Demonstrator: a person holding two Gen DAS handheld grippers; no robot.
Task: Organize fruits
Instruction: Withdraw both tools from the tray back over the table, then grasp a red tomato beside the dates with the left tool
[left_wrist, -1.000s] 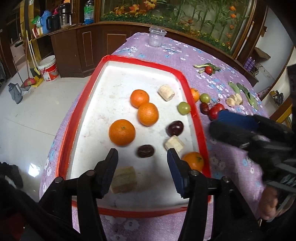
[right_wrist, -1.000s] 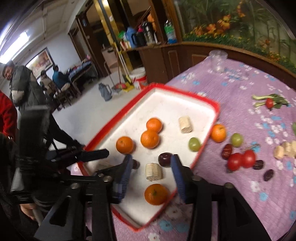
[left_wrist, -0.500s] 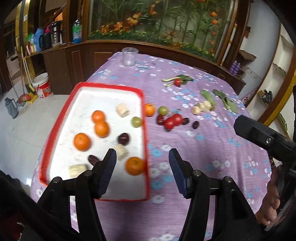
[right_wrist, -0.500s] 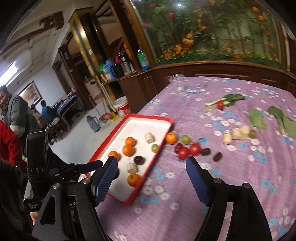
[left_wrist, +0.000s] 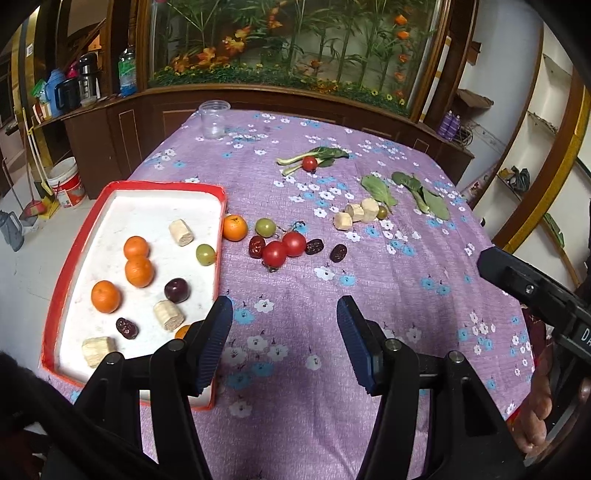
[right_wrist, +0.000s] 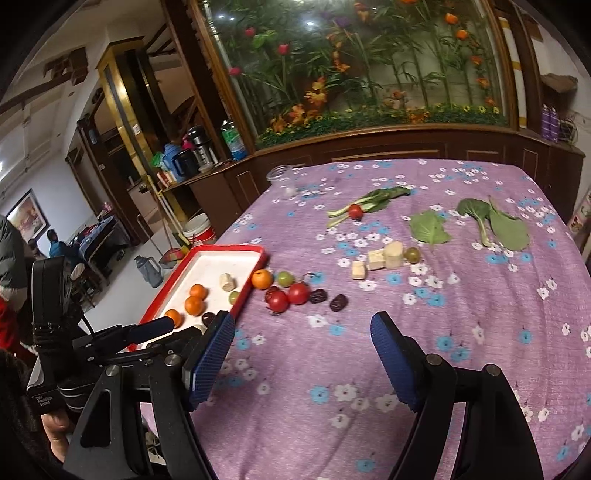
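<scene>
One orange (left_wrist: 183, 331) in the red tray (left_wrist: 55, 291) is largely hidden behind a finger of the left hand-held gripper (left_wrist: 284, 341); the tray's near corner is covered too.

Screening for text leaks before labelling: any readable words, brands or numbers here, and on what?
"Data Acquisition System": tiny white print on the black left-hand handle, right wrist view.
"D": rest cut off by the frame edge, on the black right-hand handle, left wrist view.
Bucket label and bottle label: too blurred to read.

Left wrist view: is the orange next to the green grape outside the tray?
Yes, the orange sits on the purple cloth just past the tray rim, beside the green grape.
</scene>
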